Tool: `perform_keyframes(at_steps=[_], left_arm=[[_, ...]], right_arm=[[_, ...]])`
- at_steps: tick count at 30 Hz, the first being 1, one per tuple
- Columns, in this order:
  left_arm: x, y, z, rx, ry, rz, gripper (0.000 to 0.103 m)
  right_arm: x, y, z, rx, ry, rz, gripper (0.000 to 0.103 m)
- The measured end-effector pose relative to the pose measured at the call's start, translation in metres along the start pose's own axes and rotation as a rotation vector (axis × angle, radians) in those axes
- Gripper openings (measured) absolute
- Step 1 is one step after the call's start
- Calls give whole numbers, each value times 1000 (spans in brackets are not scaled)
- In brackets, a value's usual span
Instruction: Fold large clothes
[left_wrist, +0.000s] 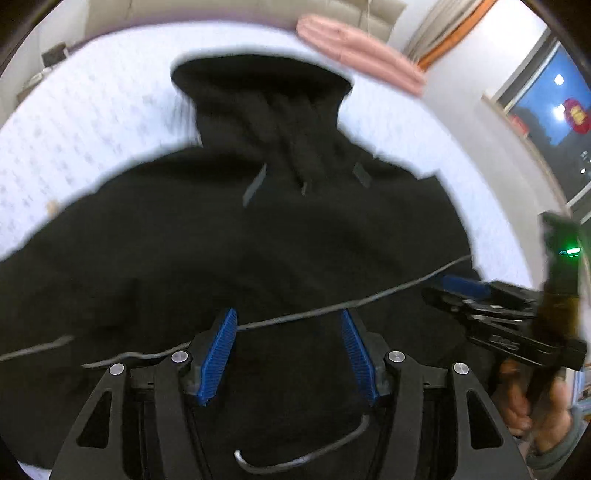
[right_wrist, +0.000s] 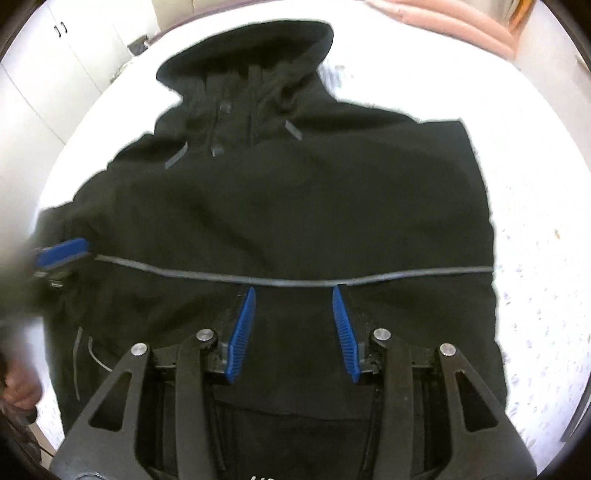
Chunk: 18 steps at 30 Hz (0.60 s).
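On bed (right_wrist: 535, 221), black hooded jacket (right_wrist: 280, 206) spread flat, hood far side; left gripper (left_wrist: 288, 332) fingers apart, empty, above lower half; right gripper (right_wrist: 293, 306) likewise; pink garment (left_wrist: 354, 51) beyond hood.

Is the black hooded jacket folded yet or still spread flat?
Spread flat: the black hooded jacket lies open on the bed sheet, hood extended, and neither tongs hold it.
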<state>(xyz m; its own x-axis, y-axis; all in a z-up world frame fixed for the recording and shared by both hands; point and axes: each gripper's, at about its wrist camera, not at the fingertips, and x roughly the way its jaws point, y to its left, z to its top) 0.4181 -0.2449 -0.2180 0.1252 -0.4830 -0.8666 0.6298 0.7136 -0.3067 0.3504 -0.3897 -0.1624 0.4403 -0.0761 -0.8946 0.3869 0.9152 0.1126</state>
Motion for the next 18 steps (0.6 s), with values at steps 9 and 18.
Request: perform_keyframes(at_steps=[9,18], left_arm=[[8,10,-8,-50,-3,19,60],[-97,71,-54,-256,-153,81,60]], right_arm=[[30,5,-5,-30,58,-63,42],[-1,32,1,-75,0,-49,42]])
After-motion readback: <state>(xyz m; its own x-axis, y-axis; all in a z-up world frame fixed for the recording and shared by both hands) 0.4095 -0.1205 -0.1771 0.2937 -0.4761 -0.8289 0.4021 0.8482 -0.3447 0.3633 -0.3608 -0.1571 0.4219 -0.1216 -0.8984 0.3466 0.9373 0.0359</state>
